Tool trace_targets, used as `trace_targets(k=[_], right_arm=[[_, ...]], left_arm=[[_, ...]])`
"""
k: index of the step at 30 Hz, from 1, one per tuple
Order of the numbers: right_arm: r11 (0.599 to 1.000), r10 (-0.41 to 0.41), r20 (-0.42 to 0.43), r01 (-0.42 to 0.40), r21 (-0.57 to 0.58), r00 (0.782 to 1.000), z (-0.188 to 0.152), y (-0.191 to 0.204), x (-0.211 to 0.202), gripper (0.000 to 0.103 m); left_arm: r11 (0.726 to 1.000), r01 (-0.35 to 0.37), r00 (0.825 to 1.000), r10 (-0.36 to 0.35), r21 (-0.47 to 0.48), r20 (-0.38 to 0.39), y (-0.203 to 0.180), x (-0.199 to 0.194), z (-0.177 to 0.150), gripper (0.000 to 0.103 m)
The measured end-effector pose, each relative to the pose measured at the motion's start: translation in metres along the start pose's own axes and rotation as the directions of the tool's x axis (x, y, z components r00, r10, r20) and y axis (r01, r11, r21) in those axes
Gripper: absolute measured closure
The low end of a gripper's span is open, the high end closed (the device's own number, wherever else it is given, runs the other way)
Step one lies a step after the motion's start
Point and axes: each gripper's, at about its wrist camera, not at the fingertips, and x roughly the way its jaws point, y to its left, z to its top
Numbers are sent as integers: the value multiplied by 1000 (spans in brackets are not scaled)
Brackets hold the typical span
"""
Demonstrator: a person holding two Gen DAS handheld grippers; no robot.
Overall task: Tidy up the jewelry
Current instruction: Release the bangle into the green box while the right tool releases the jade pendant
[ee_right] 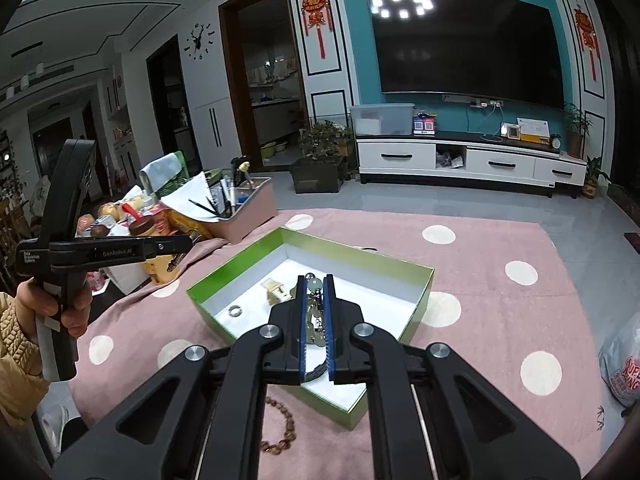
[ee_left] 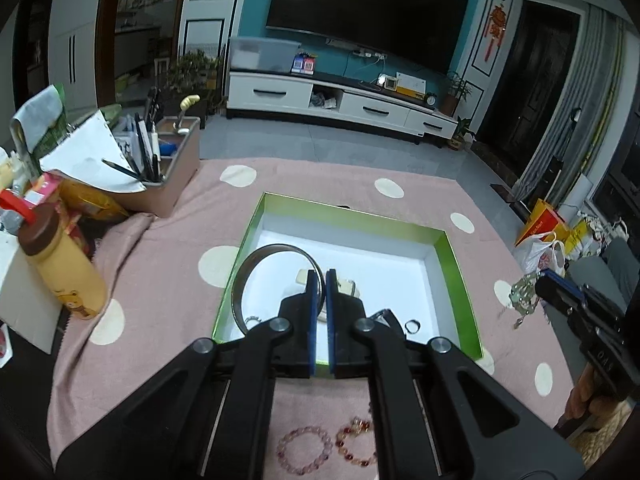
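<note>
I am midway through filling the green box (ee_left: 452, 256): my left gripper (ee_left: 320, 280) pinches a silver bangle (ee_left: 276, 249) above the box floor, and my right gripper (ee_right: 315, 286) clamps a beaded necklace (ee_right: 314, 312) over the box's near side. Next, I judge, each should lower and release. Both point forward and slightly down.

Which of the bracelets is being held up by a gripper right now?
The large plain silver metal bangle, clamped in the left gripper above the green box. The two pink beaded bracelets lie loose on the cloth.
</note>
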Motion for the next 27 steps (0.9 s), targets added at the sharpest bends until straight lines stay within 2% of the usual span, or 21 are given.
trace_targets(k=[5,15,27], right_arm=[[1000,-11,-25,11,6,1000,4,-8,20,96],[999,-25,-92,28,38,995,-3,-21,57,96],[998,-47,-177,56,43,983,-11,-27,99,96]], left_arm=[[1000,2,999,-3,-15,-43,1,26,7,100],[1000,-21,991,21,2,-134,1,72,-5,99],[998,-52,978,56,30,-199,6,99,-18,99]])
